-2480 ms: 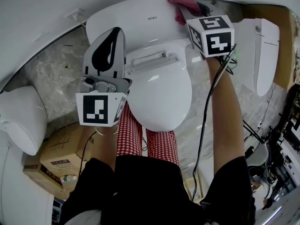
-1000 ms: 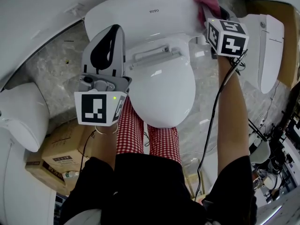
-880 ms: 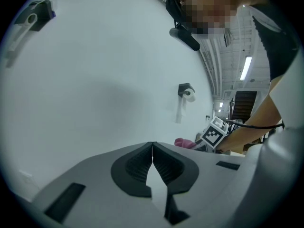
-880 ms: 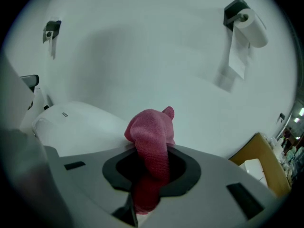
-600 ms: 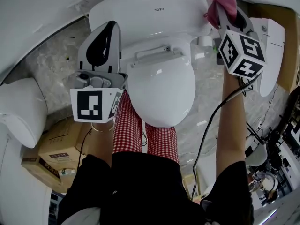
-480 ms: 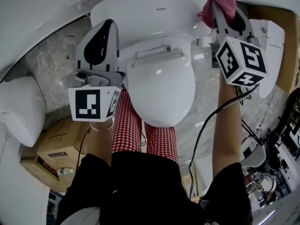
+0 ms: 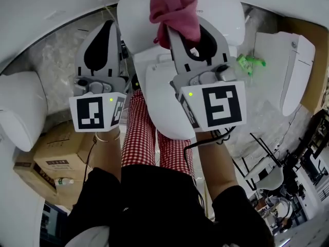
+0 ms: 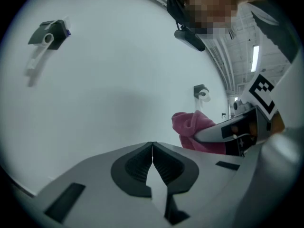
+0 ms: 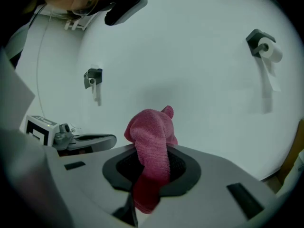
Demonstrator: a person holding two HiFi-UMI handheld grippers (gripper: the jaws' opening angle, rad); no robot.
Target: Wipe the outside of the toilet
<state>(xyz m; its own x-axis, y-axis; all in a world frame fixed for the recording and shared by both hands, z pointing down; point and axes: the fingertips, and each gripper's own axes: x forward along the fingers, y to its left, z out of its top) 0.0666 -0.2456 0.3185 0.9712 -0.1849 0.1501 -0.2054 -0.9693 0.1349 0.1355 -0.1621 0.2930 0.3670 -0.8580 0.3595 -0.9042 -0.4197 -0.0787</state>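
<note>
The right hand-held gripper point(image 7: 181, 29) clamps the pink cloth point(image 7: 175, 4) over the toilet point(image 7: 226, 19) tank. The left hand-held gripper point(image 7: 101, 27), beside the tank, is closed and empty. The cloth bunches loosely, so hard pressing may pull it from your grip.

From my station I count two grippers, the left gripper point(image 8: 152, 147) and the right gripper point(image 9: 151, 150), and one pink cloth point(image 7: 175, 9). There are three white toilets: the middle toilet point(image 7: 164, 99), the left toilet point(image 7: 20, 112) and the right toilet point(image 7: 288, 66). Two cardboard boxes, the upper box point(image 7: 59, 151) and the lower box point(image 7: 28, 171). One green item point(image 7: 250, 62). Two wall holders, the left holder point(image 9: 93, 78) and the right holder point(image 9: 263, 42).
</note>
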